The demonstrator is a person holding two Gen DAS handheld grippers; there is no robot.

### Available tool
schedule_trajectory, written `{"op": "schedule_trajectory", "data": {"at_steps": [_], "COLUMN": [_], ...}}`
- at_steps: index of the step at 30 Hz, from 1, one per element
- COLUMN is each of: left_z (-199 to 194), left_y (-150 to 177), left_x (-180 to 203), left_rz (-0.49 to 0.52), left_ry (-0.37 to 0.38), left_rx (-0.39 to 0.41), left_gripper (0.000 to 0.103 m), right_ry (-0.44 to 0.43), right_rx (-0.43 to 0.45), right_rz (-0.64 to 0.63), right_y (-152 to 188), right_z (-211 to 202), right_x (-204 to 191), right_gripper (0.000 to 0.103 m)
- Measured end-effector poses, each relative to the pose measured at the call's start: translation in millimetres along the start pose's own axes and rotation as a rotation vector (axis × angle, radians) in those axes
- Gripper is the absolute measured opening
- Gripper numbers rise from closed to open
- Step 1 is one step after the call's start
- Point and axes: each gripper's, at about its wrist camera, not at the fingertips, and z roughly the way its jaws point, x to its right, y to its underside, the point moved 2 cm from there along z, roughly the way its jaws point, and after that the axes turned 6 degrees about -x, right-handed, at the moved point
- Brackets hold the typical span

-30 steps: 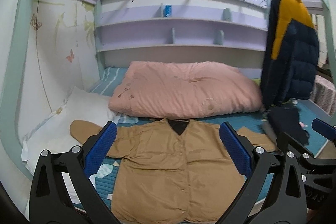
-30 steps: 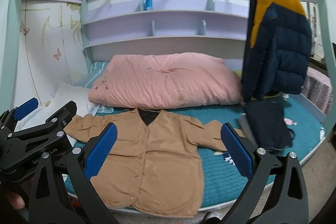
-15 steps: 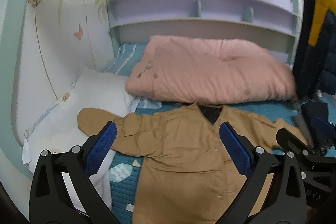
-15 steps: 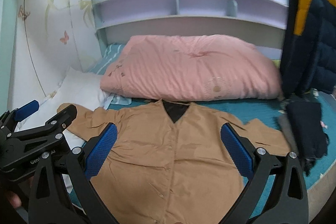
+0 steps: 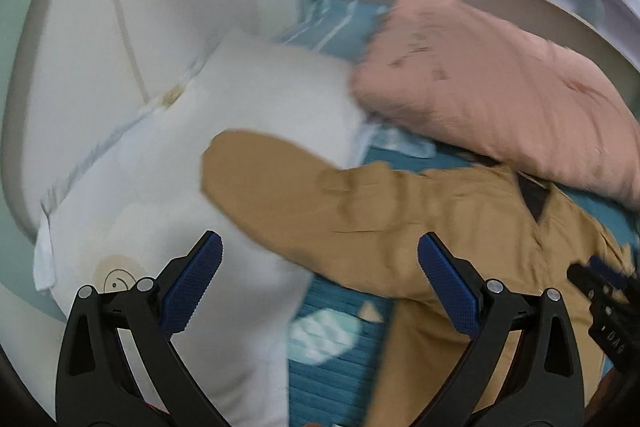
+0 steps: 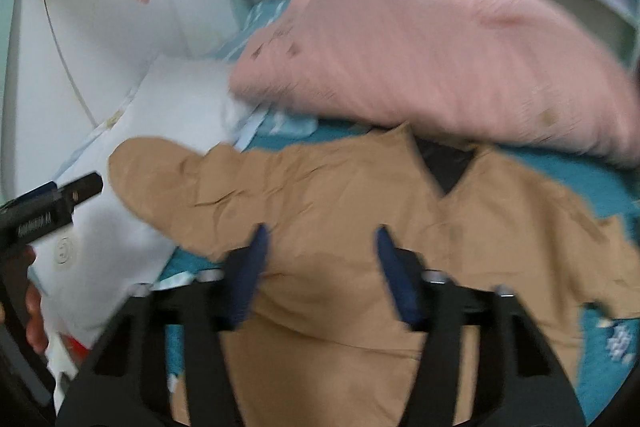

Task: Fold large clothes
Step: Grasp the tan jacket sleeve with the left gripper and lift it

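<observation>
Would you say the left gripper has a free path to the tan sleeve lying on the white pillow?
Probably yes: the left gripper is open, the tan sleeve lies exposed on the white pillow just ahead, and nothing sits between them.

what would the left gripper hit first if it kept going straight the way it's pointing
Most likely the tan shirt's sleeve, which lies between the open left gripper fingers, draped over the white pillow. Motion blur leaves depth uncertain.
</observation>
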Motion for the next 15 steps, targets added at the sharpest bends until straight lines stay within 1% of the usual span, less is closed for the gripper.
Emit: {"op": "schedule_trajectory", "data": {"at_steps": [2,3,4,6,7,10,12,13,15], "left_z": [19.9,29.8,35.7,54.9,62.3,82.2,93.7,101.2,113.7], "left_y": [-5.9,-8.4,-9.0,-12.9,-14.9,-20.5,-22.6,-23.9,-26.5], "left_x": [-30.3,-43.6,-52.4,-74.0,-81.8,-104.9,-112.7,-115.8,-118.3], "left_rz": [-0.084,-0.118,-0.143,-0.192,-0.204,-0.259,-0.278,-0.285,-0.303], "left_ry": [0.026,0.045,0.056,0.039,0.032,0.014,-0.001,0.0,0.048], "left_rx": [-0.021,-0.036,-0.047,-0.068,-0.072,-0.076,-0.072,-0.082,-0.088], "left_gripper": [0.098,0.098,0.098,0.098,0.098,0.098,0.098,0.098,0.098], "right_ry": [-0.049,-0.066,-0.07,-0.098,-0.097,-0.116,-0.122,-0.133,-0.135], "right_rx": [-0.038,-0.058,-0.071,-0.095,-0.103,-0.125,-0.14,-0.146,-0.155], "right_rz": [0.006,0.004,0.001,-0.003,-0.005,0.0,0.006,0.017,0.034], "right_y": [-0.2,0.8,1.2,3.7,4.4,5.8,6.5,6.4,6.7], "right_z": [21.2,36.0,44.2,63.3,72.1,89.9,100.0,106.0,115.4], "right_x": [-5.0,-8.2,-10.4,-17.4,-20.4,-26.4,-27.6,-27.4,-26.6], "right_gripper": [0.008,0.002,0.002,0.002,0.002,0.002,0.002,0.002,0.002]}}
